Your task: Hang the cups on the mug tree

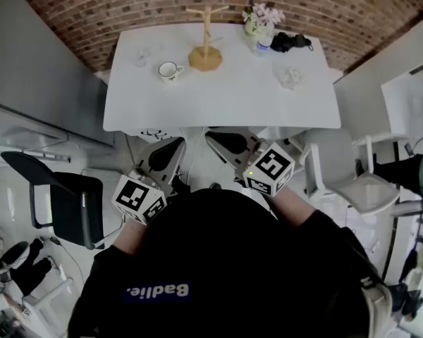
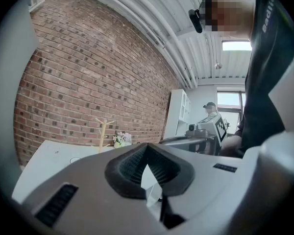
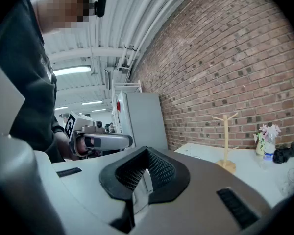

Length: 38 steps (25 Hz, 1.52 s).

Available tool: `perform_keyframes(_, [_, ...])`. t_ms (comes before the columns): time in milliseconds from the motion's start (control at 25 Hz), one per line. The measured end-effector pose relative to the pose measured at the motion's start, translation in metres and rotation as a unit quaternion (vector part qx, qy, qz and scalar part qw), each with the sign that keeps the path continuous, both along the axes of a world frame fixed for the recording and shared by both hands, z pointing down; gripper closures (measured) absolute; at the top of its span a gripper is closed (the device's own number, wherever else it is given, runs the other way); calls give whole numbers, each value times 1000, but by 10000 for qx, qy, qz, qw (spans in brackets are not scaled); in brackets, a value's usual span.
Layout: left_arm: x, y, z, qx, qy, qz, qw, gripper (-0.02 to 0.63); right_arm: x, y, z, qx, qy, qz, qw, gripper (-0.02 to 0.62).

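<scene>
A white table point(image 1: 222, 111) bears a cup point(image 1: 170, 70), mug tree point(image 1: 205, 58), flowers point(image 1: 264, 17).

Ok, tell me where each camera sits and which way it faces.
Head view: on the person's head, facing steeply down at the white table, mug tree and cup; the person's torso, left gripper and right gripper show.
Left gripper view: on the left gripper, looking along its shut jaws toward the brick wall; torso at right.
Right gripper view: on the right gripper, looking along its shut jaws toward the white table; torso at left.
Shared: both gripper views catch the mug tree and the other gripper.
</scene>
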<state>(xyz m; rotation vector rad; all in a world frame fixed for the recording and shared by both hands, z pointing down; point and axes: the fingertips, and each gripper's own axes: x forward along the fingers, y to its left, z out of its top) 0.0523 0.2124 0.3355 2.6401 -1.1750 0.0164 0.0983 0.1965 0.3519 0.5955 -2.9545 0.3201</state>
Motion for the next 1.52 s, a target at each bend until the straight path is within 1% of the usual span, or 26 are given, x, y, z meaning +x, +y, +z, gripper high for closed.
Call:
perform_keyframes(600, [9,-9,-1,9,-63,44,10000,604,7,-9,-4,17,-38,0,10000,566])
perform_keyframes(960, [15,-9,-5,73,-202,7,9998,604,12,-10,-5,25,-128,-22,9999,565])
perform_keyframes(1080, [15,-8,-6,44,-197,-50,9998,604,13,-10,-6,10,-133,-49,9999,565])
perform_keyframes(1360, [0,-19,-9,9,-146,-229,9996,604,9,-23,-7,67,-54,31,10000,563])
perform_keyframes(1440, [-6,-28,-6,-9,-164,-208,9996,604,2,-32,-7,97,-16,73,9999,563])
perform_keyframes(1520, [-13,-37,-2,-5,-105,-166,9998,604,-6,-41,-6,87,44,106,9999,563])
